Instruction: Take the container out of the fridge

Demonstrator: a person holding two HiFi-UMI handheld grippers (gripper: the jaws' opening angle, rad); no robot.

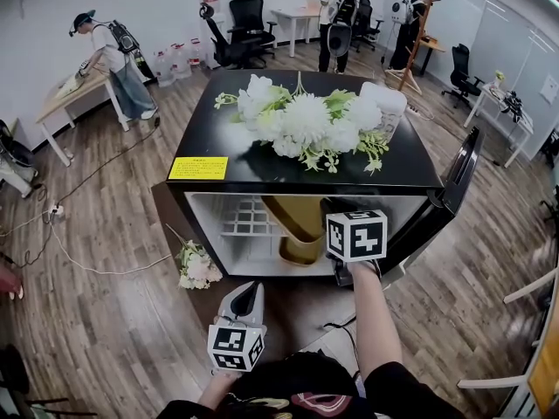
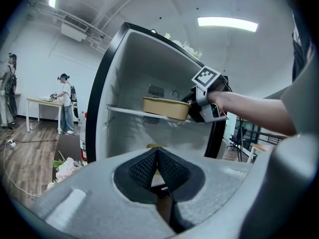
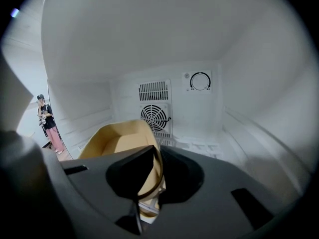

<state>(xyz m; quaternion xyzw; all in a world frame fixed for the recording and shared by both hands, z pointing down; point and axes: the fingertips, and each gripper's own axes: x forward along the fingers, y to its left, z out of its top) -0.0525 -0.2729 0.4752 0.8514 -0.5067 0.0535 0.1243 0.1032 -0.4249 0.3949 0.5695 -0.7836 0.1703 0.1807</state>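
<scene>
In the head view, we look down on a small black fridge point(image 1: 419, 171) with its door point(image 1: 460, 177) swung open to the right. White artificial flowers point(image 1: 306, 122) lie across its top, and a yellow label point(image 1: 198, 168) sits at the front left corner. Inside the white cabinet we see the tan container point(image 1: 301, 227) beside a wire shelf point(image 1: 244, 221). The right gripper point(image 1: 348, 238) reaches into the opening and meets the container's near end. The left gripper point(image 1: 248, 293) hangs low in front of the fridge, well apart from it. A small bunch of flowers point(image 1: 196, 267) lies on the wooden floor at the fridge's left.

In the left gripper view, we see the left gripper point(image 2: 156, 156) clenched: its ribbed pads meet tip to tip with nothing between them. Beyond them, the container point(image 2: 164, 107) rests on the shelf point(image 2: 124, 111) in the upper part of the fridge point(image 2: 107, 83), and the right gripper point(image 2: 202, 103) is at its right-hand end. A person point(image 2: 65, 101) stands at a table far off on the left.

In the right gripper view, we look into the white interior, with a round fan grille point(image 3: 155, 116) and a dial point(image 3: 200, 81) on the back wall. The right gripper point(image 3: 155, 156) grasps the container point(image 3: 119, 143): its dark pads stand one on each side of the near wall, clamped on the rim. The open, empty-looking container stretches away from the jaws to the left.
</scene>
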